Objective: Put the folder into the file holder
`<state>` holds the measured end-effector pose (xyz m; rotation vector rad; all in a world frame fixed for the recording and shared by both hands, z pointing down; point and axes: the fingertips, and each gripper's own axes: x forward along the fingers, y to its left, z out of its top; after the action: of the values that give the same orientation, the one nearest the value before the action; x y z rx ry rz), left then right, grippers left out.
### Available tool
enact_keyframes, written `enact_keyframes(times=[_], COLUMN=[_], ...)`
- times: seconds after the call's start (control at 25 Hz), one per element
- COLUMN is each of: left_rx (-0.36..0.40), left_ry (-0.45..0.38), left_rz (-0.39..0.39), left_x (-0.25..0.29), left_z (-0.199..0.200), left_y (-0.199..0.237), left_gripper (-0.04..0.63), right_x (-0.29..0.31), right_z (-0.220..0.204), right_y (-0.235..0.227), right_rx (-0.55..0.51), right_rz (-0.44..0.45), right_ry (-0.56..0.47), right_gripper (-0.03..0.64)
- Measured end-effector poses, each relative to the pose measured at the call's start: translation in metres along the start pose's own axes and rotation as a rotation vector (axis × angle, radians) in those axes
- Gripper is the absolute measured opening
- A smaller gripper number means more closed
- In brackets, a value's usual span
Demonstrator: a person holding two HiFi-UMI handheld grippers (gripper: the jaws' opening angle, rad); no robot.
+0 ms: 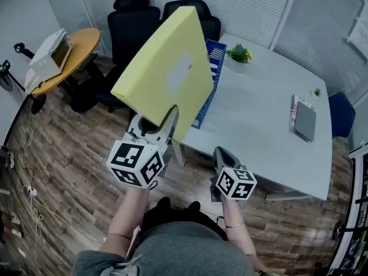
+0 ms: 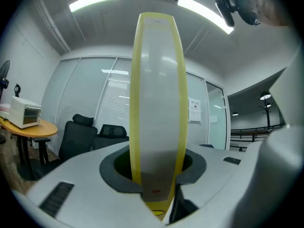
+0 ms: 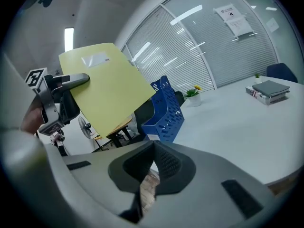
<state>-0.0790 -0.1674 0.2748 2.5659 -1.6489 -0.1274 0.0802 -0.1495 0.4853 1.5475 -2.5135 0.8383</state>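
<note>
A yellow folder is held up in the air, tilted, in front of the white table's near left corner. My left gripper is shut on its lower edge; the left gripper view shows the folder edge-on between the pads. A blue file holder stands on the table just behind the folder. My right gripper hangs lower, near the table's front edge, shut with nothing in it. From the right gripper view the folder and the left gripper are at the left, and the file holder stands beyond them.
The white table carries a small potted plant at the back and a stack of books at the right. Black office chairs stand behind the folder. A round wooden table with a white appliance is at the far left.
</note>
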Motion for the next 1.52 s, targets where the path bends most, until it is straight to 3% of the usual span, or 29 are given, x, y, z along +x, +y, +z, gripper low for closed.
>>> enact_keyframes(times=[0.72,1.12,1.52], left_rx=[0.079,0.041,0.079], left_ry=[-0.119,-0.147,-0.126], left_rz=[0.133,0.102,0.089], left_x=[0.02,0.062,0.101], left_z=[0.04,0.047,0.043], left_y=[0.011,0.01,0.008], left_gripper=[0.156,0.156,0.156], right_x=[-0.01,-0.012,-0.008], right_z=[0.003,0.017,0.019], right_y=[-0.015,-0.038,-0.052], right_rx=[-0.006,0.001,0.043], right_rz=[0.014,-0.046,-0.091], right_ry=[0.004,-0.022,-0.031], right_gripper=[0.008,0.008,0.008])
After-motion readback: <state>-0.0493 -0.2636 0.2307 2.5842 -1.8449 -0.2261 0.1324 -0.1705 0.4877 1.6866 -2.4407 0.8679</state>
